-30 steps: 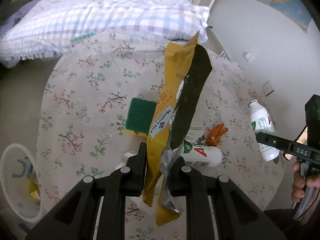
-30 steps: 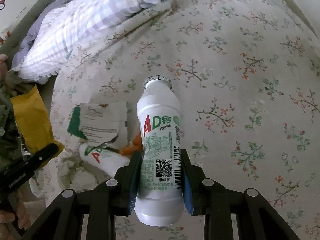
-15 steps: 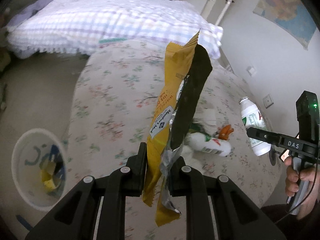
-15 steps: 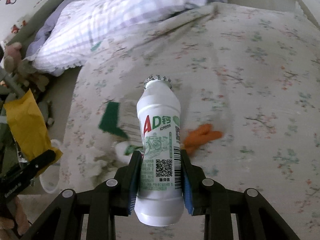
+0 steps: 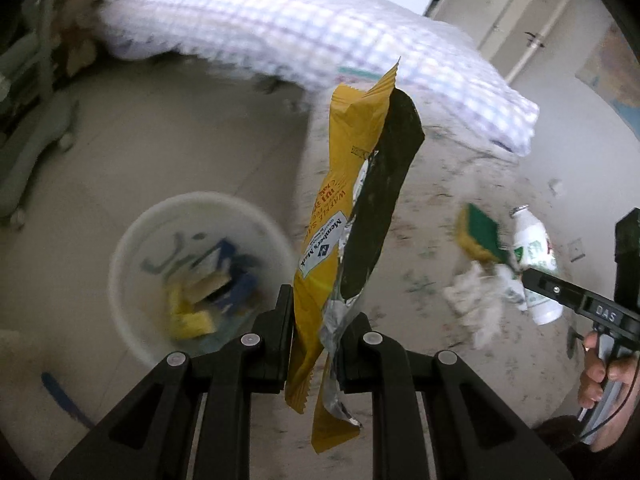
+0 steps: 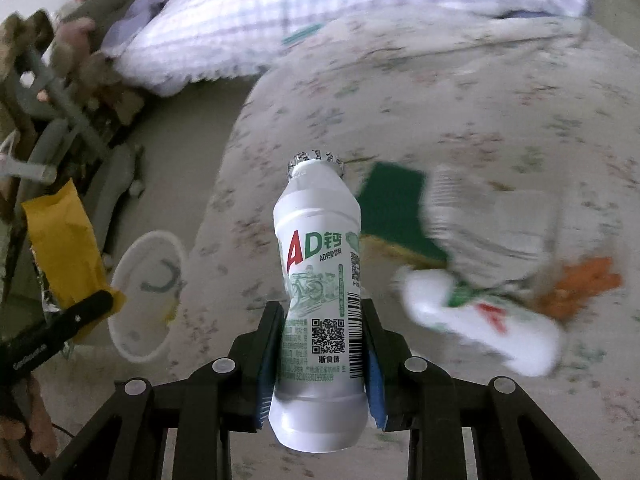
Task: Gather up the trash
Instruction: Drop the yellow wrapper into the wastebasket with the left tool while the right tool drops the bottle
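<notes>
The left tongs (image 5: 314,338) pinch a yellow snack wrapper (image 5: 340,248) near its lower end; thin, crinkly foil-lined film, nearly weightless, floppy, likely to flutter when released. The right tongs (image 6: 320,354) clamp a white AD calcium drink bottle (image 6: 318,304) at its lower body; smooth, light plastic, dented slightly by the squeeze, best held at the waist. At nine o'clock of the wrapper sits the white trash bucket (image 5: 132,240) on the floor; at three o'clock, on the floral bed (image 5: 440,208), lie a green-yellow sponge (image 5: 480,236) and crumpled tissue (image 5: 476,304).
</notes>
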A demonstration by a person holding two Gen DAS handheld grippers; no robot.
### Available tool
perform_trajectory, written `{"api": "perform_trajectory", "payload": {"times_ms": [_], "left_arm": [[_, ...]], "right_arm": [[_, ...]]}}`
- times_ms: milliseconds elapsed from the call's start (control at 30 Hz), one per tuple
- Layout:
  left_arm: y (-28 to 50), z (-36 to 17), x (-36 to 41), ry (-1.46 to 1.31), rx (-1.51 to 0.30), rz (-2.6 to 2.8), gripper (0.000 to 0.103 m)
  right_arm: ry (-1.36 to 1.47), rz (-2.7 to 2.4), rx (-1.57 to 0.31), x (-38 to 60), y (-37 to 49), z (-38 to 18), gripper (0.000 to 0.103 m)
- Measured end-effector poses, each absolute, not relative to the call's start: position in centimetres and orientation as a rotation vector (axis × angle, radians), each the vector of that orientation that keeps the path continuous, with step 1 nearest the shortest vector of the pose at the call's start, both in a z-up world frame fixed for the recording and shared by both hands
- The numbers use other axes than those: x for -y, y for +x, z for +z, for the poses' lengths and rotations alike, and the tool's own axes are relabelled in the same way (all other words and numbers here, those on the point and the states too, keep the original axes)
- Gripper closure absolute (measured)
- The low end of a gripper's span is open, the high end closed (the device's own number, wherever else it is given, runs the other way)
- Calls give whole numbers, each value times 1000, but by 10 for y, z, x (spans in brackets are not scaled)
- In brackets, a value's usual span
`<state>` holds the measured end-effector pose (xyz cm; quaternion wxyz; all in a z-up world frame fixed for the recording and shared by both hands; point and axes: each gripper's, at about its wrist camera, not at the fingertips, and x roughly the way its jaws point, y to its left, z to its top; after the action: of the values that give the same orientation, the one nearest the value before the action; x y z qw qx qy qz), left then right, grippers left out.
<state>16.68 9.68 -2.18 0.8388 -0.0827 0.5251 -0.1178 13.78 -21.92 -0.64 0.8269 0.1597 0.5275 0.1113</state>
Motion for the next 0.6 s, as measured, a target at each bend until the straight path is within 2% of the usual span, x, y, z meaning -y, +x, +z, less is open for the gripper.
{"api": "perform_trajectory", "payload": {"times_ms": [233, 300, 367, 533, 600], "left_arm": [[178, -43, -130, -172, -1190, -149, 83], [180, -47, -138, -158, -1208, -99, 72], [179, -48, -148, -169, -1205, -60, 37], [171, -42, -175, -195, -1161, 15, 25], [166, -41, -185, -190, -1151, 31, 23]], "right_arm": [[270, 291, -1158, 166, 150, -15, 70], [261, 304, -1167, 152, 154, -18, 70], [267, 319, -1171, 142, 158, -19, 70], [248, 348, -1174, 105, 171, -24, 70], [242, 361, -1182, 91, 176, -28, 70]]}}
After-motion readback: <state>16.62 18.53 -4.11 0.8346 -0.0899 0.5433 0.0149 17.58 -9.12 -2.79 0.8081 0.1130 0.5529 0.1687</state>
